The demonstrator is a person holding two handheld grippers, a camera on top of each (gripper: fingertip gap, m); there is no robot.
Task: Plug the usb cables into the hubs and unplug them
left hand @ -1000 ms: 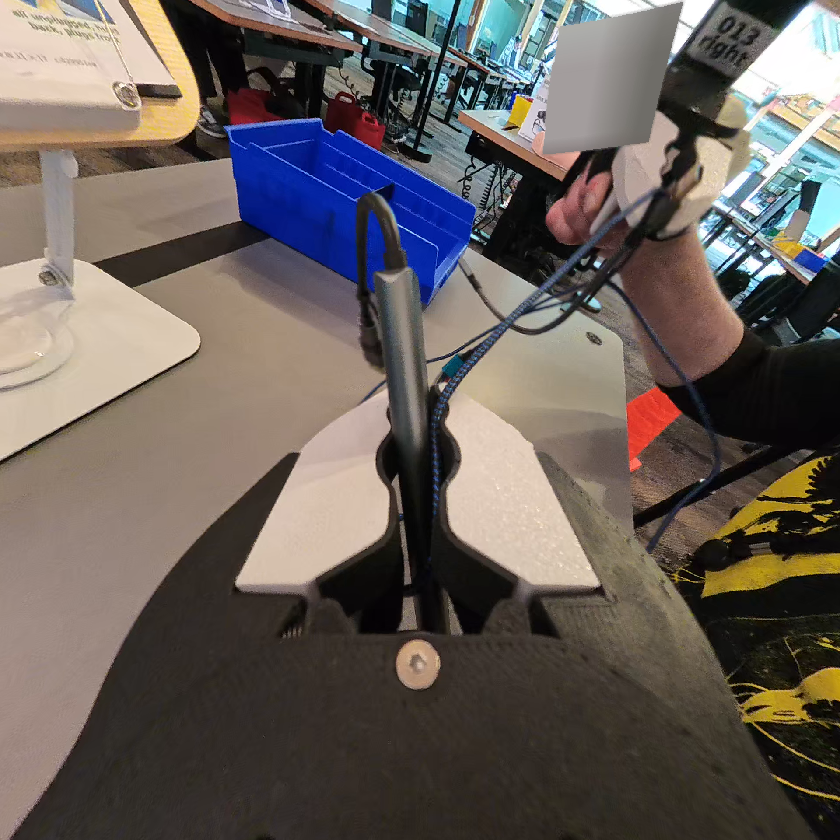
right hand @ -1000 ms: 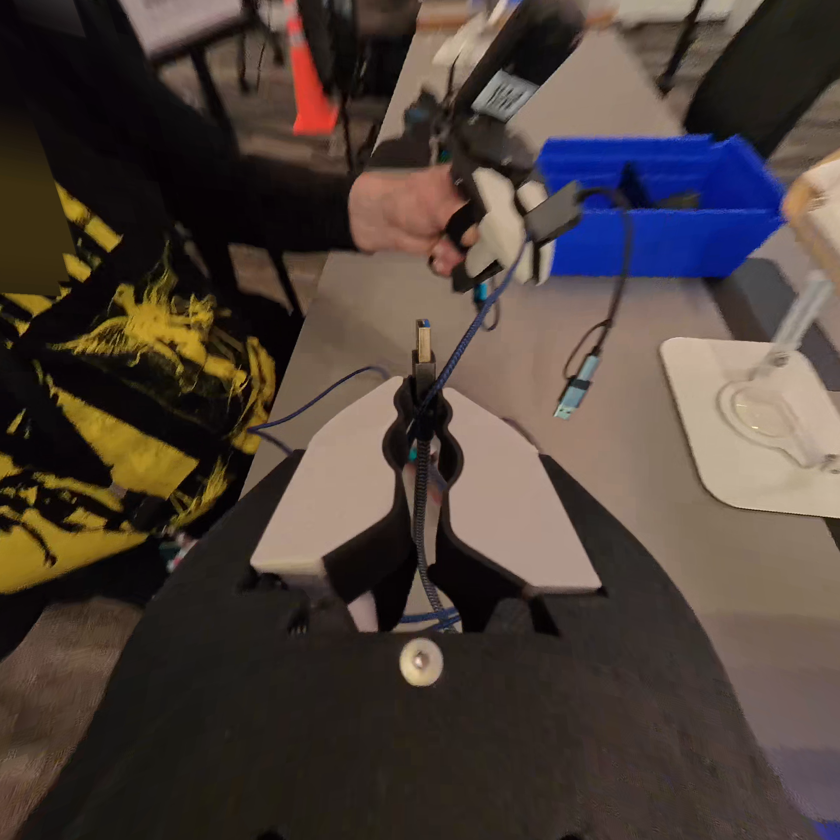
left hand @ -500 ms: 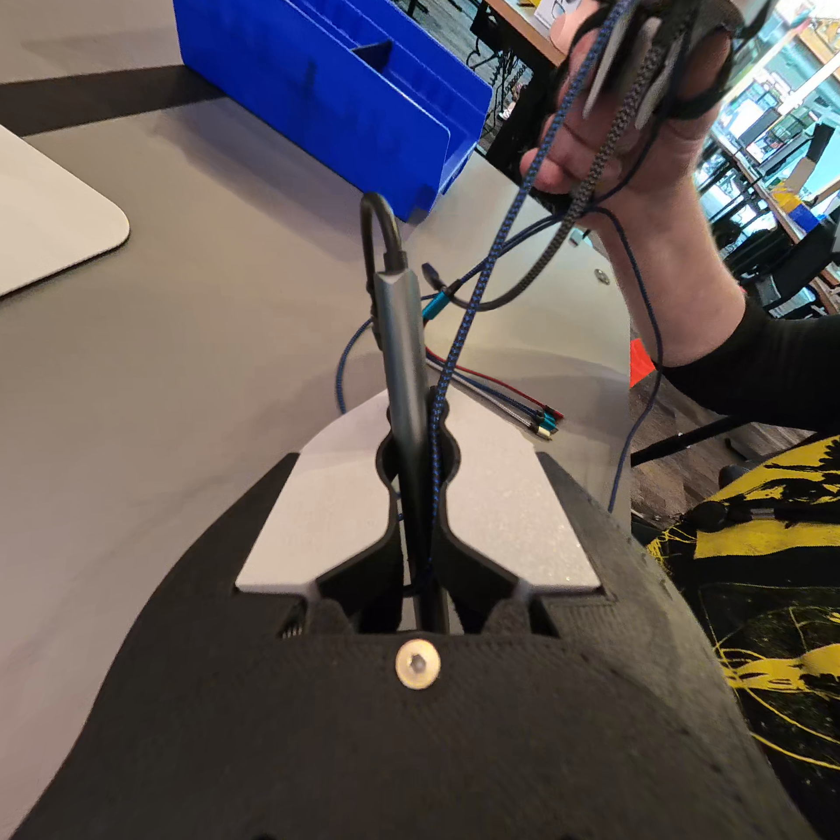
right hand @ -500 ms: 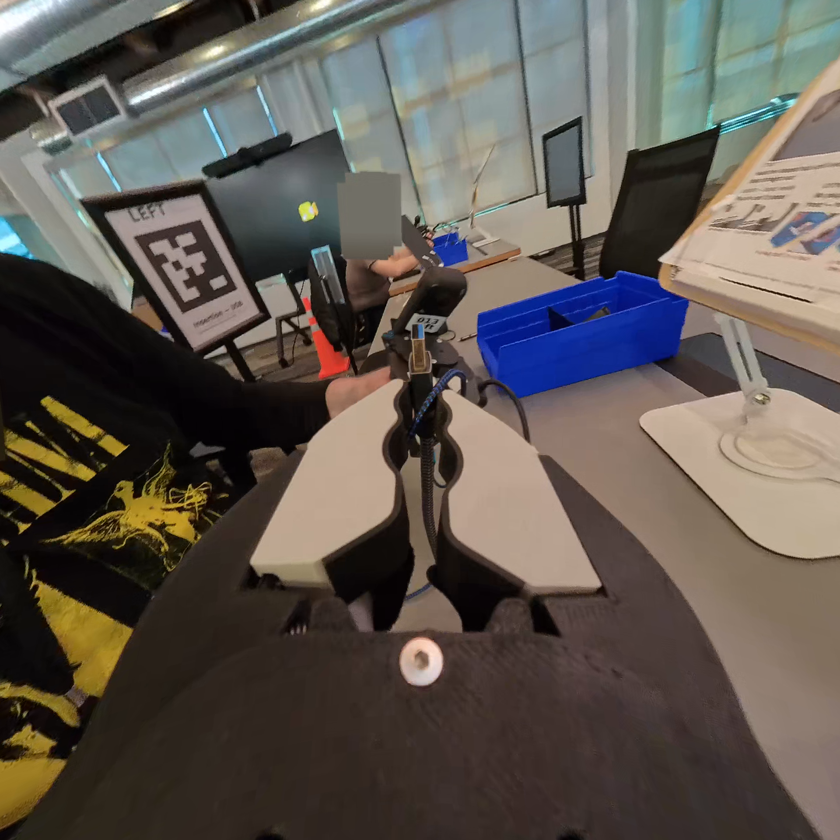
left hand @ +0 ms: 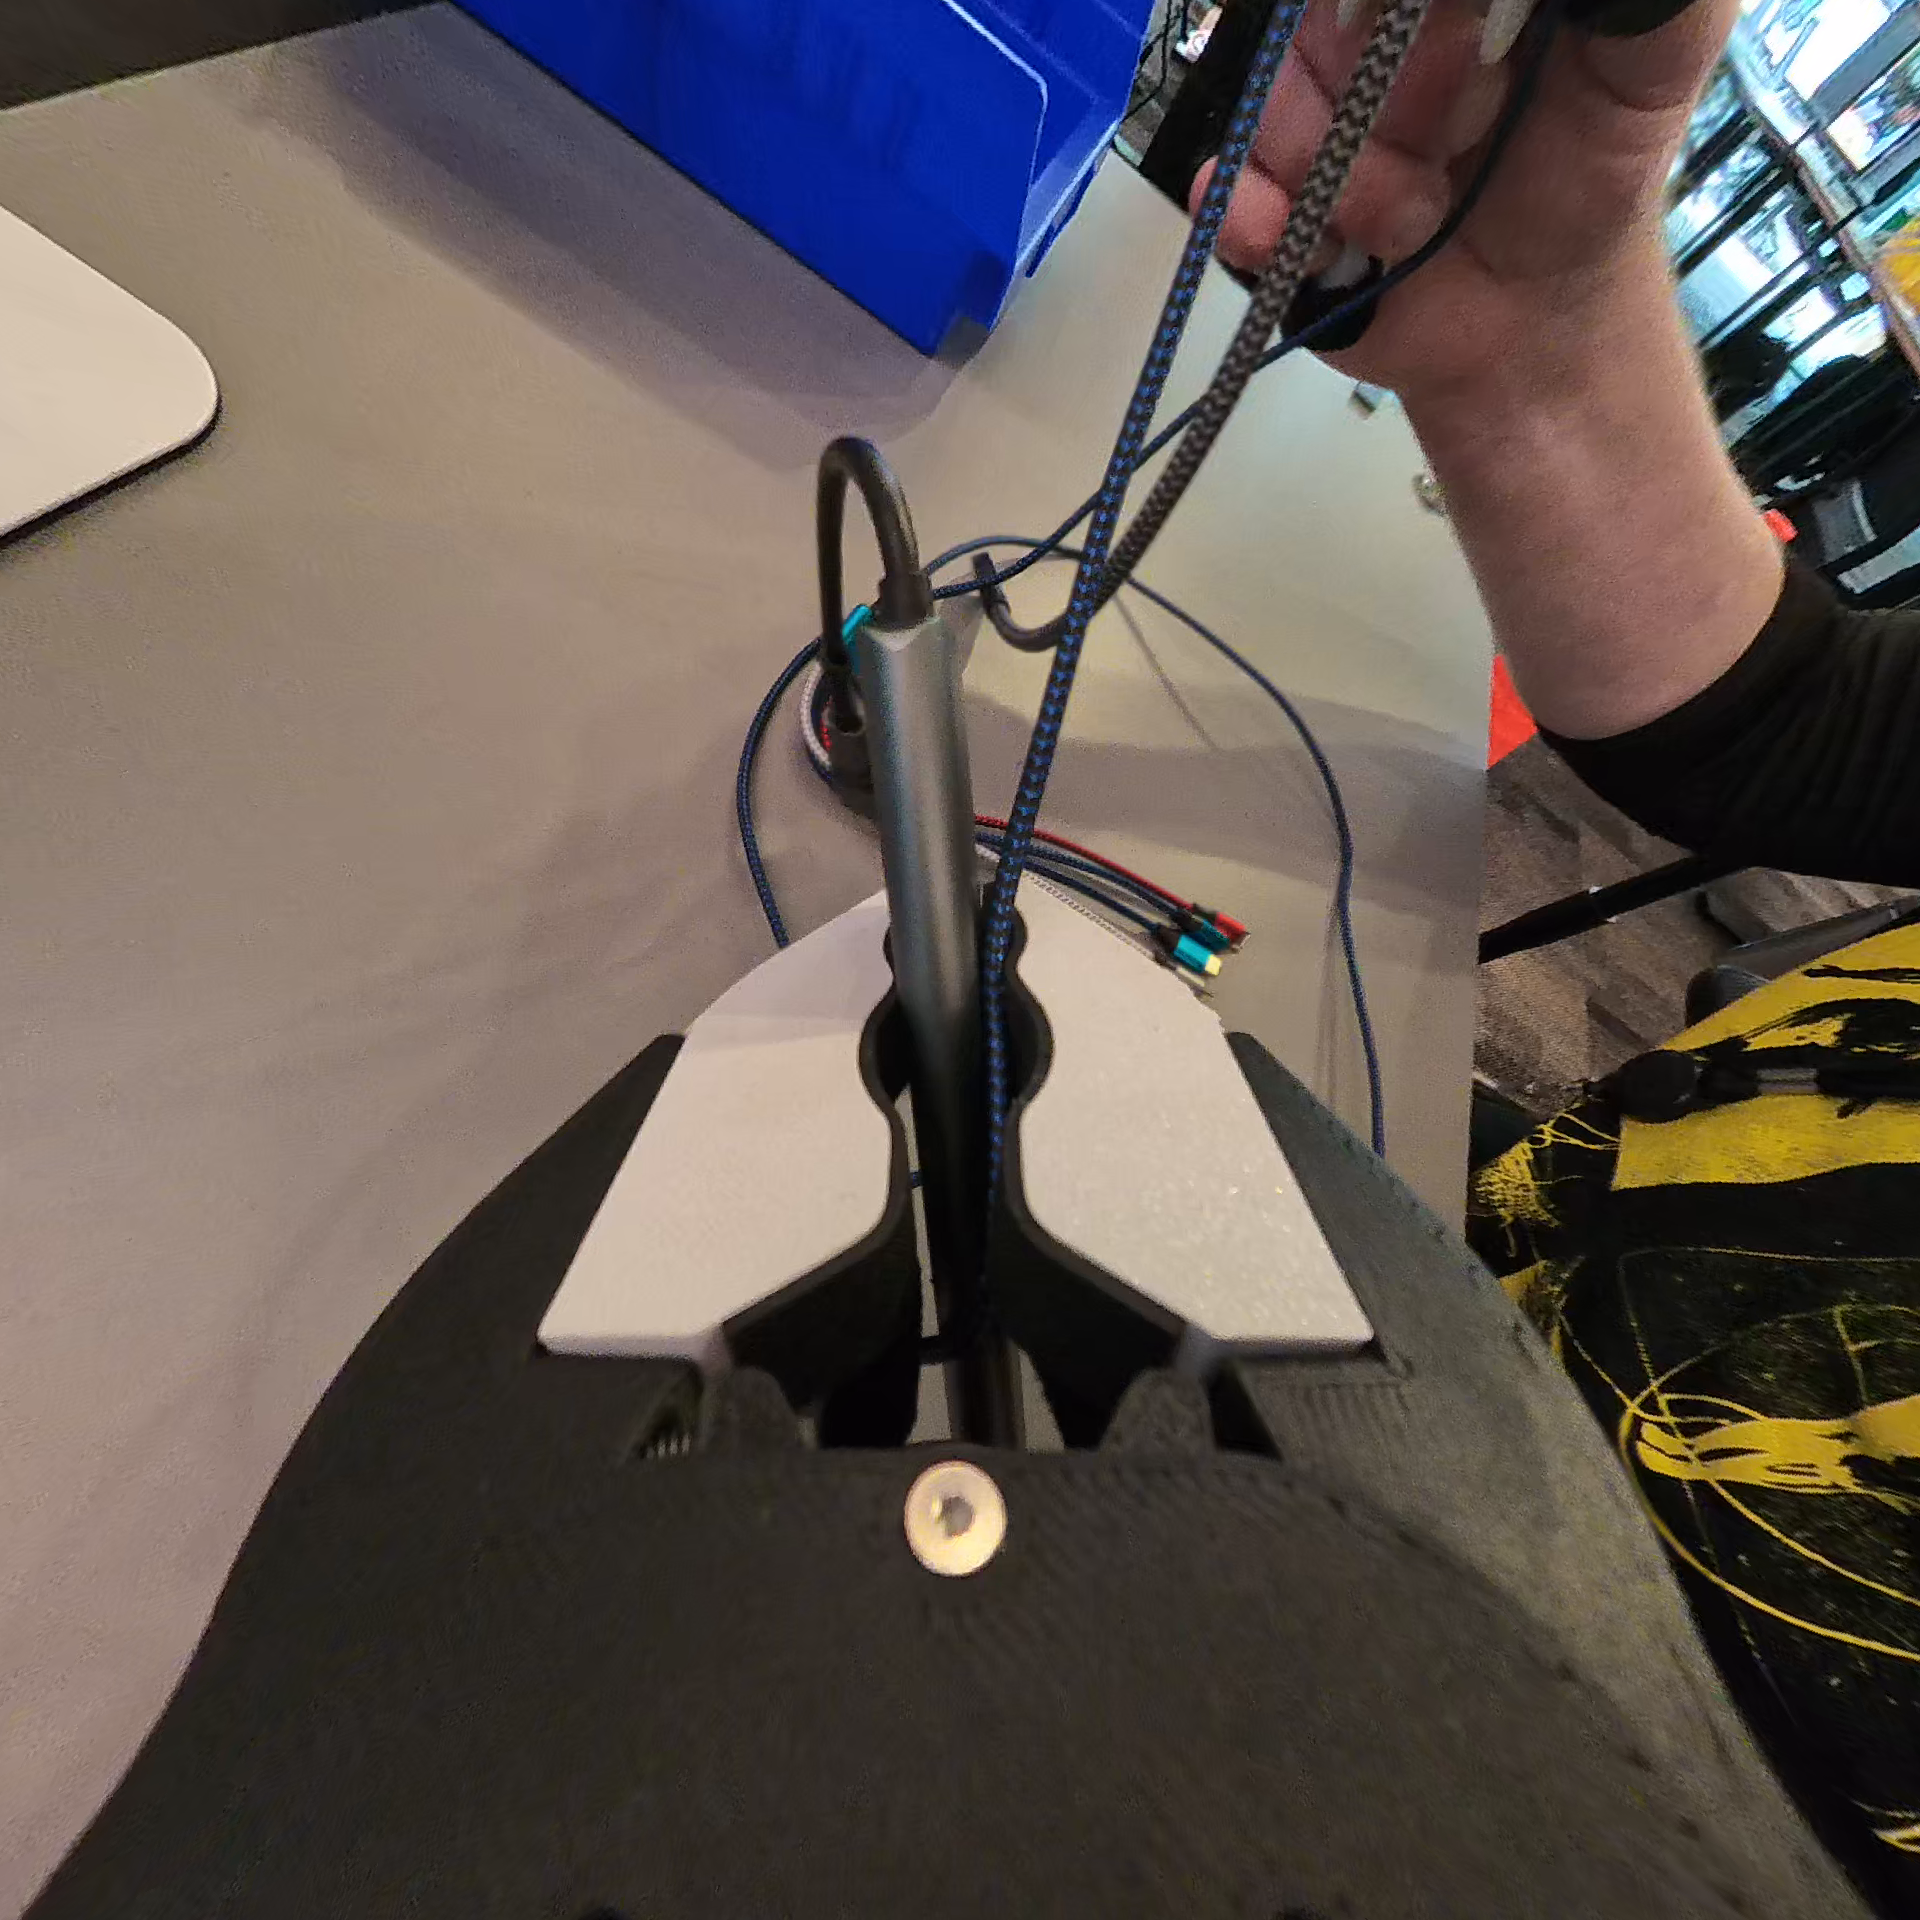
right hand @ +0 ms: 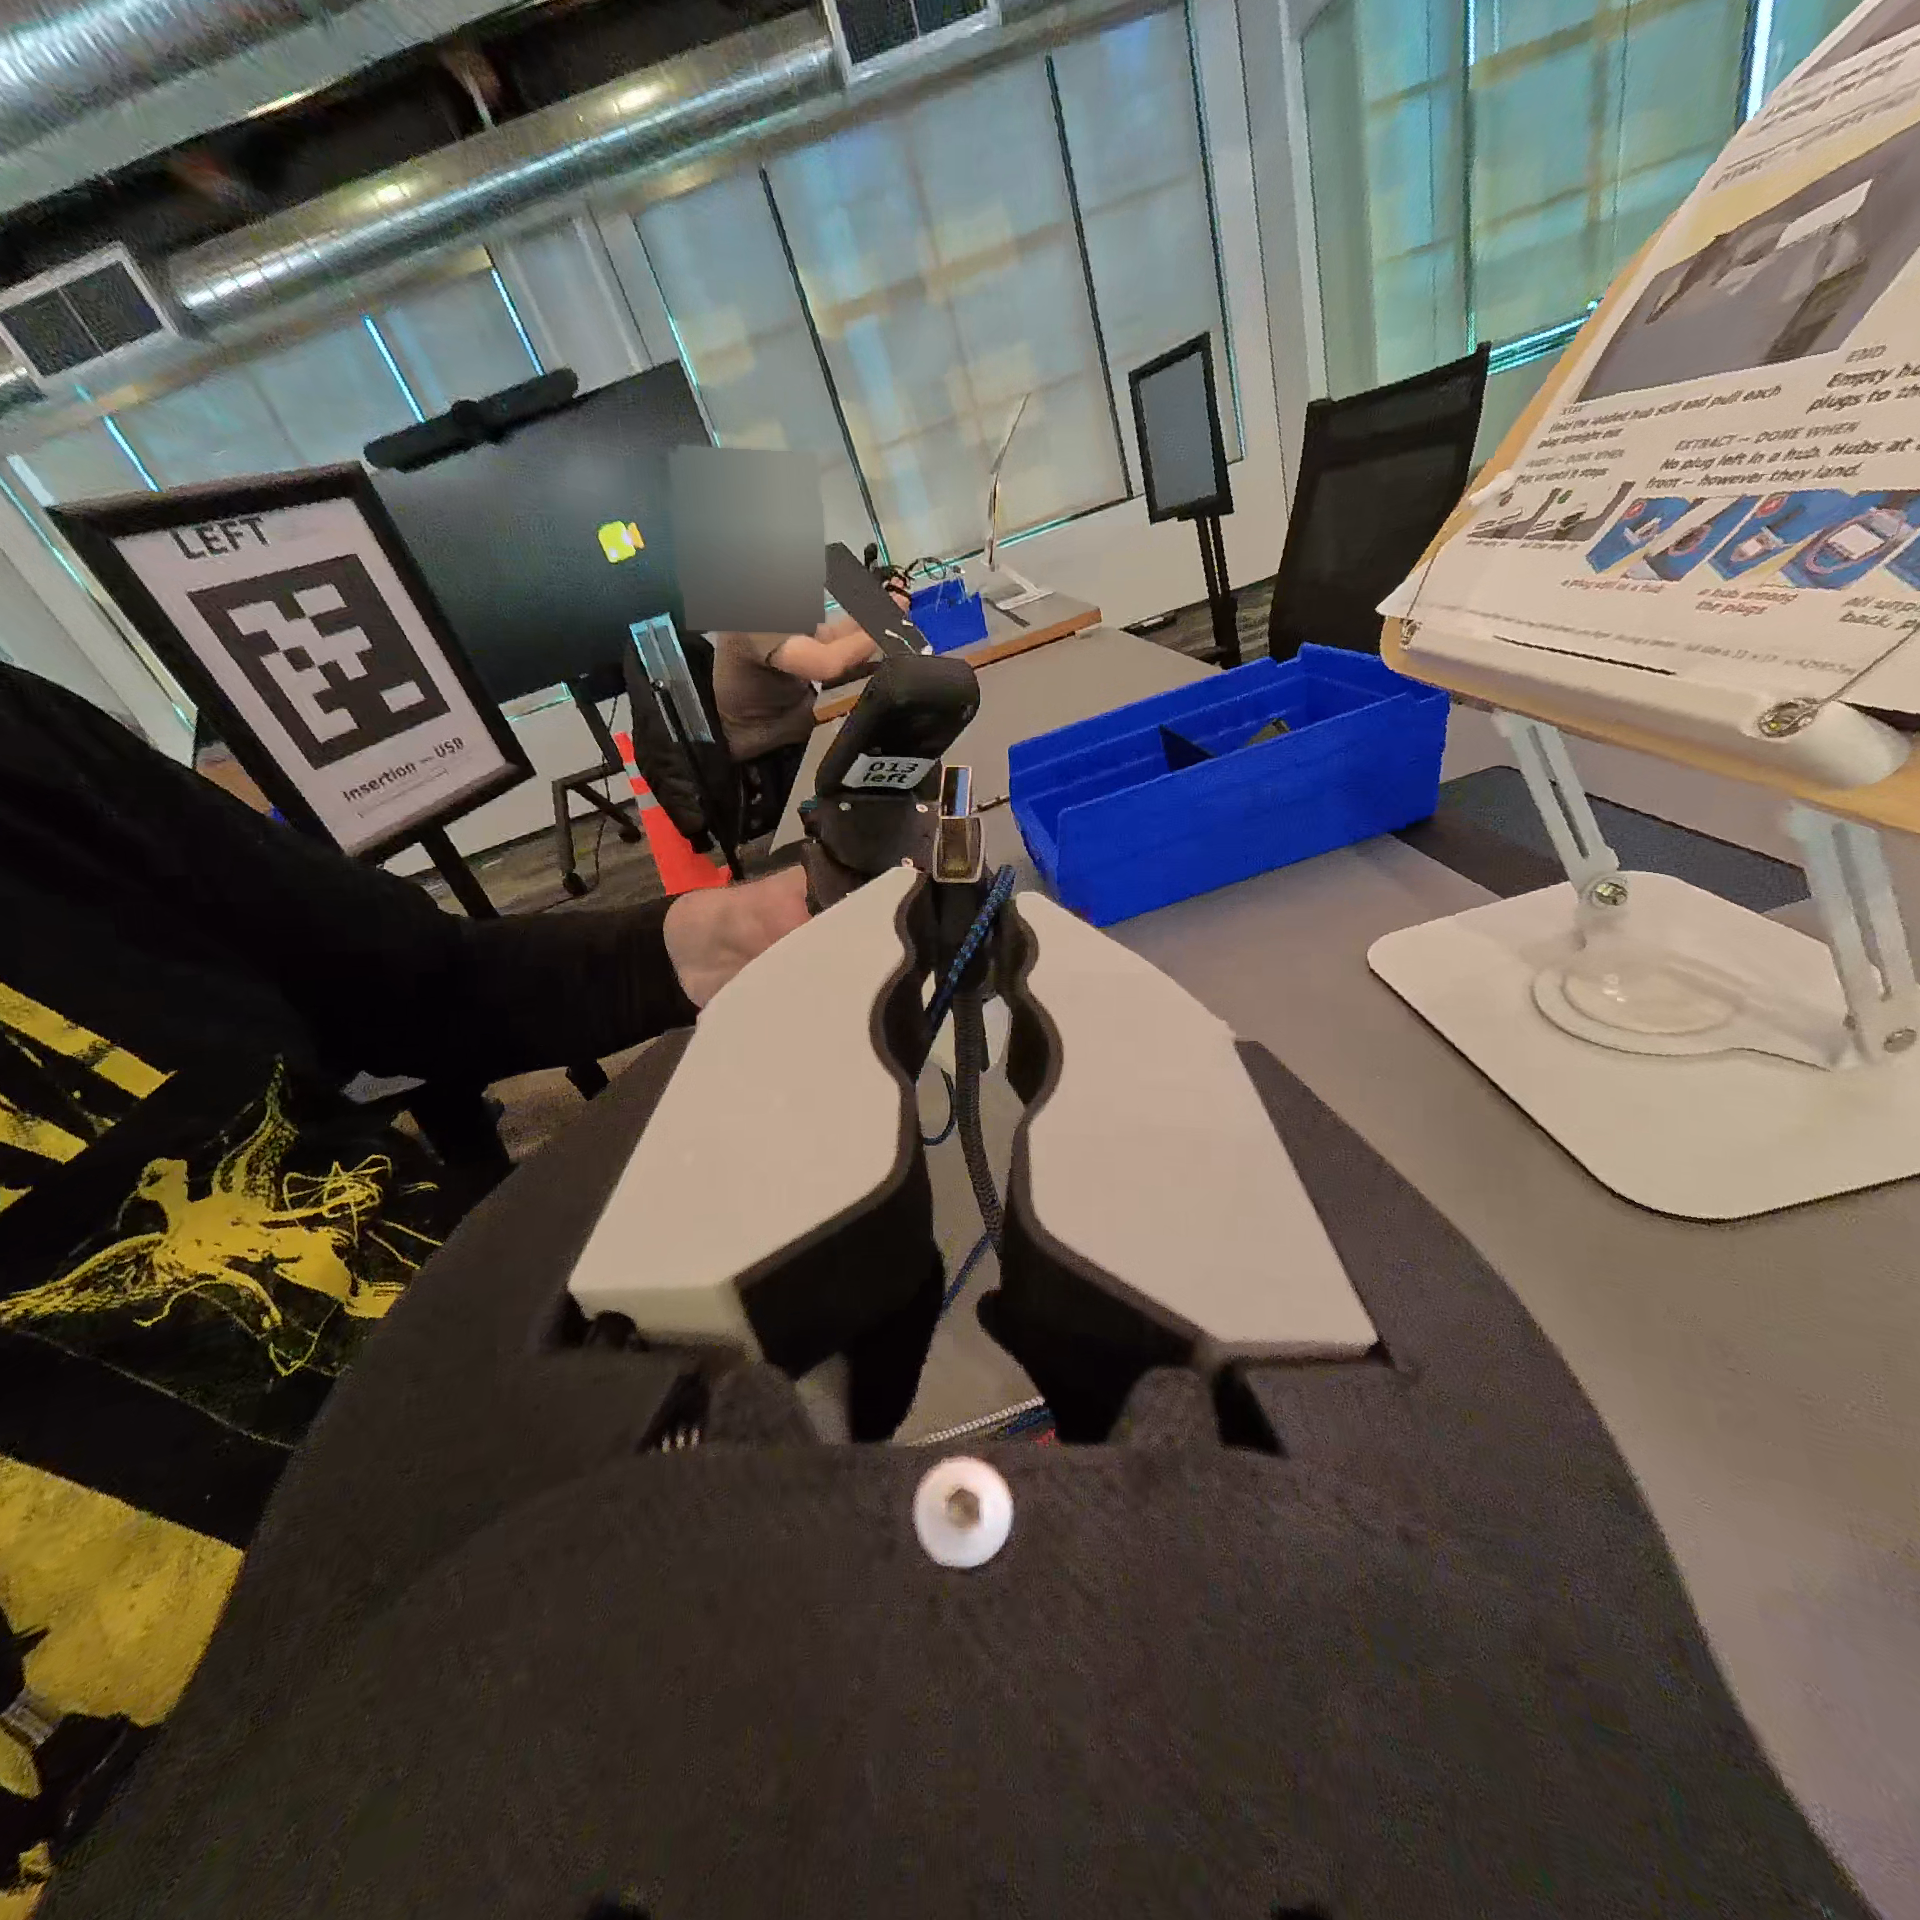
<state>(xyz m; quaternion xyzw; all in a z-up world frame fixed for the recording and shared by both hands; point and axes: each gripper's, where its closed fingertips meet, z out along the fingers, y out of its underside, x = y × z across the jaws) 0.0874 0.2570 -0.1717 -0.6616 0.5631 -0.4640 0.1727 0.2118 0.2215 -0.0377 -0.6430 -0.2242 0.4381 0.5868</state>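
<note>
Left wrist view first: the left hand-held gripper [left hand: 951,977] is nearly closed, both pads clamped on a slim grey usb hub [left hand: 914,831] that sticks out forward past the fingertips. A blue-black braided cable [left hand: 1081,623] runs through the same slot right beside the hub and up to the person's other hand [left hand: 1455,187], which is cut off at the top edge, so the gripper it carries can't be seen here. The hub's own short black lead [left hand: 857,520] loops over at the far end; where it goes behind the hub is hard to make out. Loose cables with red and teal plugs [left hand: 1195,930] lie on the grey desk [left hand: 416,727], partly hidden by the right finger. Right wrist view: the right hand-held gripper [right hand: 961,904] is at a narrow gap too, gripping a usb plug [right hand: 956,831] whose metal end pokes up past the tips, its braided cable trailing back through the slot. Behind it sits the left hand-held gripper's black body, fingers hidden. A blue bin [right hand: 1226,790] stands further back on the desk.
</note>
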